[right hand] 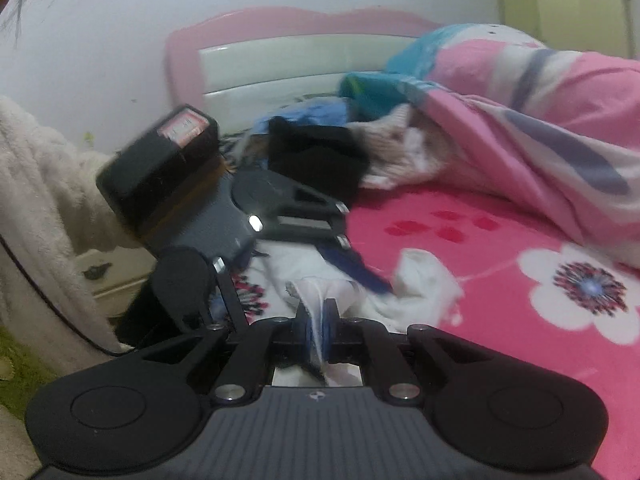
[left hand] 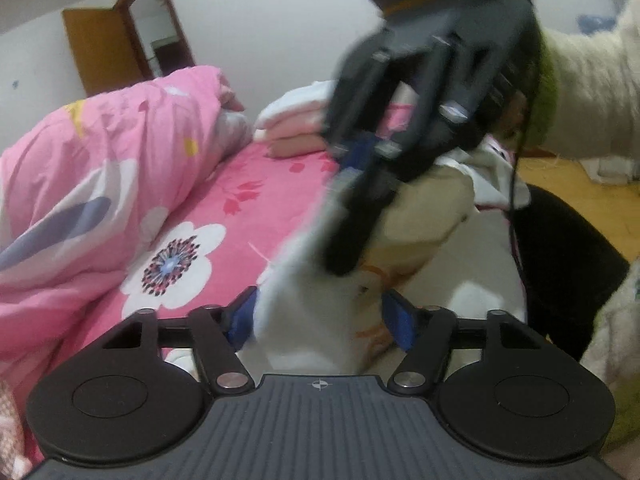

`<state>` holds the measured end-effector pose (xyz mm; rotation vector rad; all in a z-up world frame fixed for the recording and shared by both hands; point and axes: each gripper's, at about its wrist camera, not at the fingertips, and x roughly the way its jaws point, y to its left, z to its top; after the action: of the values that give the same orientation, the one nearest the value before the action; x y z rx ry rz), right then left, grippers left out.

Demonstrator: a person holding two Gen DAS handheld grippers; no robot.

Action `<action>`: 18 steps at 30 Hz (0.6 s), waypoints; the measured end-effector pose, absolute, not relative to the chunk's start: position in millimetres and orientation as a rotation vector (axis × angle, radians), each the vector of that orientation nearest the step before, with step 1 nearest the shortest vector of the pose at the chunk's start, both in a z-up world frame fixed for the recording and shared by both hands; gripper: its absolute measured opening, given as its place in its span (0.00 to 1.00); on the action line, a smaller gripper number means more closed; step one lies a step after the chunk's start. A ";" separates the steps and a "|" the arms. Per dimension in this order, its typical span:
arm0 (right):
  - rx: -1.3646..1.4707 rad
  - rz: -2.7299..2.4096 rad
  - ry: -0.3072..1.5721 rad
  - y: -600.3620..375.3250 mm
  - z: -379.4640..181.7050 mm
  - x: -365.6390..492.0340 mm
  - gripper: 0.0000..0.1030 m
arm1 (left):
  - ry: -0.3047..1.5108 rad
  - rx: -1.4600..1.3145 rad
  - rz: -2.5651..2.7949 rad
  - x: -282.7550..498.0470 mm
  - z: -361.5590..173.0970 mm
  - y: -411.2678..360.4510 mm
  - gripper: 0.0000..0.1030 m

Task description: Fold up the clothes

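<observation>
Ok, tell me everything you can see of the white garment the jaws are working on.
The white garment is soft, thin fabric, bunched and partly lifted off the pink floral bedsheet. It carries a faint orange print near one fold, too blurred to read. The right gripper has its jaws shut on a pinched edge, the cloth hanging in a thin pleat. A thick bundle of it sits between the jaws of the left gripper, which stand apart; whether they press on it is unclear. A loose crumpled end rests on the sheet.

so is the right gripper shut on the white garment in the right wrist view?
Yes, the right gripper has its blue pads pressed together with a fold of the white garment pinched between them.
</observation>
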<state>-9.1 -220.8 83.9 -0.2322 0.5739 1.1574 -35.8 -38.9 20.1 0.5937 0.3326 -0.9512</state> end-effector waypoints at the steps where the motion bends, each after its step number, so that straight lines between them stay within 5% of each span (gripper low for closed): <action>1: -0.222 1.155 0.575 -219.3 84.9 -8.0 0.05 | 0.331 0.587 -0.937 -37.1 18.2 -38.8 0.35; 4: -0.175 1.121 0.591 -220.1 86.3 -4.8 0.07 | 0.363 0.499 -0.885 -29.3 19.4 -38.6 0.13; 6: -0.115 1.067 0.602 -232.8 86.7 -6.6 0.12 | 0.371 0.457 -0.859 -24.6 22.6 -37.4 0.10; 9: 0.023 0.933 0.542 -277.2 94.2 -21.8 0.47 | 0.381 0.403 -0.816 -17.6 26.6 -36.1 0.08; 10: 0.079 0.884 0.510 -297.1 96.9 -30.0 0.51 | 0.385 0.389 -0.799 -15.0 27.5 -36.5 0.08; 18: 0.178 0.370 0.453 -399.9 74.1 -102.5 0.56 | 0.438 0.247 -0.682 9.2 34.1 -35.1 0.08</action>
<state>-102.5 -399.9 74.1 0.1779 0.4527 0.3700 9.2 -35.1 34.1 0.2475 0.4379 -0.6822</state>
